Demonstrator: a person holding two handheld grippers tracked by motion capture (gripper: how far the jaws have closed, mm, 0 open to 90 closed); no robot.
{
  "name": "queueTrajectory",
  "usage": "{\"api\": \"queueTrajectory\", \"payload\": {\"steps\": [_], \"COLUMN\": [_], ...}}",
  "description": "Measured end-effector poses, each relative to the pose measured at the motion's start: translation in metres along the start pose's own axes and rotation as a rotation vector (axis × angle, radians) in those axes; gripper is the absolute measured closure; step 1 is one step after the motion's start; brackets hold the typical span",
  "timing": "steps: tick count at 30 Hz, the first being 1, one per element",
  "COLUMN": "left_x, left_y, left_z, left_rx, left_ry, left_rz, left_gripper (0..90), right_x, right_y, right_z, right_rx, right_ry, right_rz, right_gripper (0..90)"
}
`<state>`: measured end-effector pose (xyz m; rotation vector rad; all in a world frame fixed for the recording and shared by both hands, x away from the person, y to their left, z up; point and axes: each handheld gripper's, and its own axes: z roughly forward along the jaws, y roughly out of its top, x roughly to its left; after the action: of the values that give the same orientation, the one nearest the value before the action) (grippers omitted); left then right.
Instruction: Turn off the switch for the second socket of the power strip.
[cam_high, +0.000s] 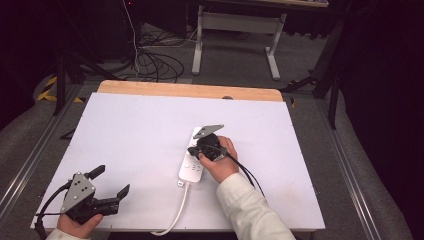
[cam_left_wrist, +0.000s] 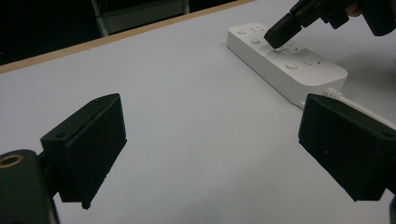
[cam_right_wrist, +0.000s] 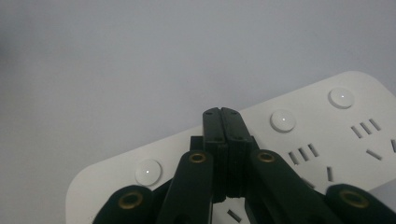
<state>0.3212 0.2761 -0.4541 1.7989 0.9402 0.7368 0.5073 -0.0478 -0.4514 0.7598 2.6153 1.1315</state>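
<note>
- Power strip (cam_high: 191, 162) lies mid-bench (cam_high: 125, 130), cord (cam_high: 176, 212) trailing to the near edge.
- Right gripper (cam_high: 196, 149) has its jaws pinched together, empty, tip over the strip's sockets between two round buttons (cam_right_wrist: 282, 120).
- Left gripper (cam_high: 111, 182) sits well left of the strip, jaws wide apart, nothing in them.
- Risk: the closed tip may slip off a button, or push the light strip sideways.
- No containers around.

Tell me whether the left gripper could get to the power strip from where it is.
Probably yes. The left gripper sits open near the table's front edge, with bare white table between it and the power strip; only the right gripper, shut over the strip, crowds it.
</note>
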Motion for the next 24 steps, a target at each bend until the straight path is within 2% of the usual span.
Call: {"api": "queueTrajectory", "payload": {"steps": [24], "left_x": [-0.0002], "left_y": [0.0], "left_z": [-0.0002], "left_rx": [-0.002], "left_ry": [0.001], "left_rz": [-0.002], "left_gripper": [8.2], "right_x": [0.0061], "right_y": [-0.0059], "right_z": [0.0067], "right_rx": [-0.014], "right_ry": [-0.037], "right_rz": [-0.021], "right_gripper": [90.0]}}
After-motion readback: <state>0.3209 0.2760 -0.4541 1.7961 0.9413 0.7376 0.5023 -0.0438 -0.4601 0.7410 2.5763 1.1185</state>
